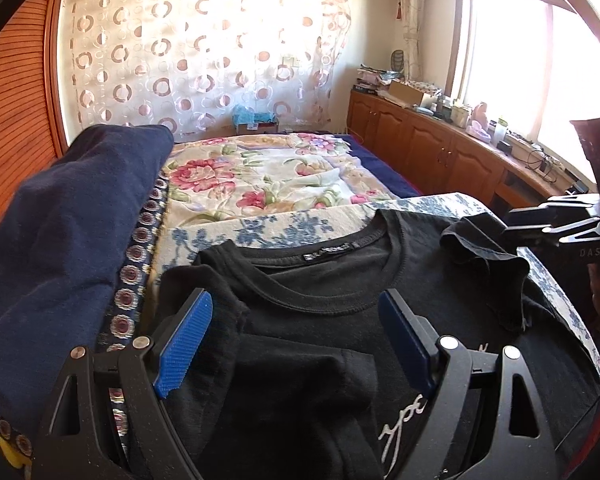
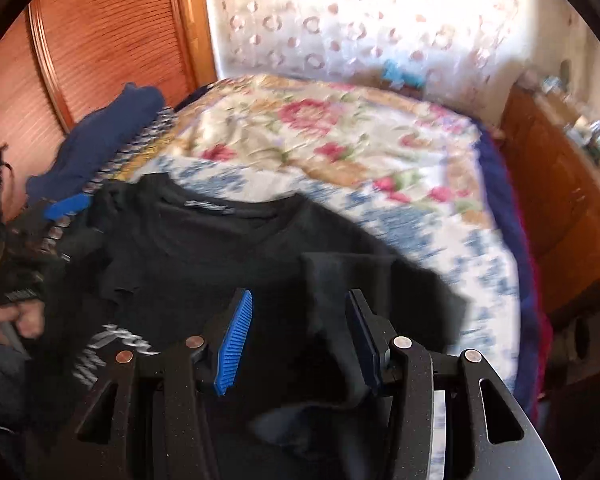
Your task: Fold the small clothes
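Daylit room, strong backlight, one view sharp and one smeared.

Hard daylight through sheer curtain (image 1: 204,52) and side window (image 1: 540,60), both blown out to white glare. Black shirt (image 1: 340,280) underexposed, folds barely readable; floral bedspread (image 1: 260,172) evenly lit, soft shadows only. Left wrist view crisp throughout. Right wrist view motion-blurred across bedspread, curtain and cabinet (image 2: 556,200), blue pads (image 2: 236,340) comparatively sharp. Heavy fisheye bowing at edges, dark vignette in corners of both.
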Tool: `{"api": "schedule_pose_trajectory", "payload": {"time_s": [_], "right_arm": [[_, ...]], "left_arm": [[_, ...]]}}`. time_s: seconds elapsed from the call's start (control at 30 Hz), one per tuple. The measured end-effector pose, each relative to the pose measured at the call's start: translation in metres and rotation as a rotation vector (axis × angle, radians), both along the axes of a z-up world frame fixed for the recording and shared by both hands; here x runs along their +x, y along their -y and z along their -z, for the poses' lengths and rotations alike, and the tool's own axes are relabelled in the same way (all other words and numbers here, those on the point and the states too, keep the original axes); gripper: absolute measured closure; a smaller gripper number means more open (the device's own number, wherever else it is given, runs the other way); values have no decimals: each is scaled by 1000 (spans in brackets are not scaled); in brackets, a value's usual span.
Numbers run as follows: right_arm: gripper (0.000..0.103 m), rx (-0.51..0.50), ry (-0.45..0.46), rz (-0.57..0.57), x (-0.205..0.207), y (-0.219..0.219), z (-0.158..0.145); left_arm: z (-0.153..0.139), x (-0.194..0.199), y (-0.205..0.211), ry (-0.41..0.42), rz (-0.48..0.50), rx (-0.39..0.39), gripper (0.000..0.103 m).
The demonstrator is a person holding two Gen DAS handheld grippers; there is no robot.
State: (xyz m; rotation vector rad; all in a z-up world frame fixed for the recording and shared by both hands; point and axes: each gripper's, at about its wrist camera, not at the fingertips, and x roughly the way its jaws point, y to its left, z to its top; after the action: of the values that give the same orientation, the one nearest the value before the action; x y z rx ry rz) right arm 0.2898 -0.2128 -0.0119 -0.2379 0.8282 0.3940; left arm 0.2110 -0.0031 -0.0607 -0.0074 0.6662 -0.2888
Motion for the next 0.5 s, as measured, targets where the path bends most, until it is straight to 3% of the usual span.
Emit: {"api": "schedule_pose_trajectory", "payload": {"time_s": [0.1, 0.23, 0.3, 0.5], "right_arm": [[53, -103, 78, 75, 3, 19, 8], [48, -132, 63, 146, 19, 44, 35], [48, -125, 36, 167, 28, 53, 52], [44, -49, 20, 180, 44, 61, 71]], "left_arm": [[-5, -1, -13, -4, -8, -20, 17], [-11, -3, -28, 1, -21, 14, 18], [-13, -1, -33, -9, -26, 42, 29], [-10, 5, -44, -72, -32, 110, 45]]}}
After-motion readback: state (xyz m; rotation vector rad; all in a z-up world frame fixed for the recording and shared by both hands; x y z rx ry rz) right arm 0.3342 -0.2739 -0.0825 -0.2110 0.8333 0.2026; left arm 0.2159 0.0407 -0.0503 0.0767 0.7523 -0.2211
